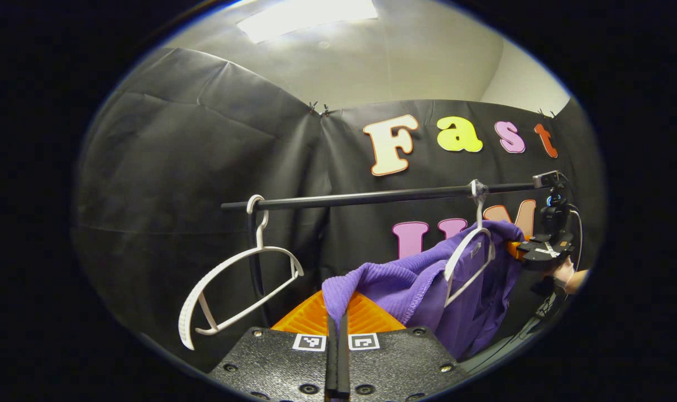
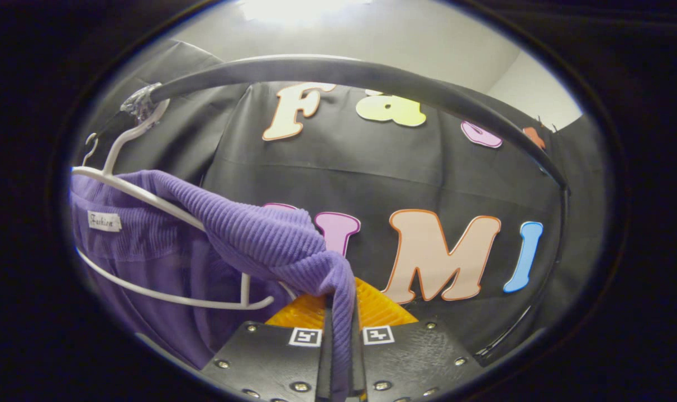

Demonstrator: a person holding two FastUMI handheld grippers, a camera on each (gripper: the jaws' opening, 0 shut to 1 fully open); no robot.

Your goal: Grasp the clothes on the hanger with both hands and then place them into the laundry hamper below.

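Black cloth backed the rail. Both grippers, left and right, had closed on the purple garment, draped over the hanger at three o'clock (hamper unseen). Uneven pulling might snag it.

The left gripper had a black textured body, round screws near its edges and two square black-and-white markers. The right gripper looked the same; seen from the left gripper view it carried a black camera block, cables trailing.
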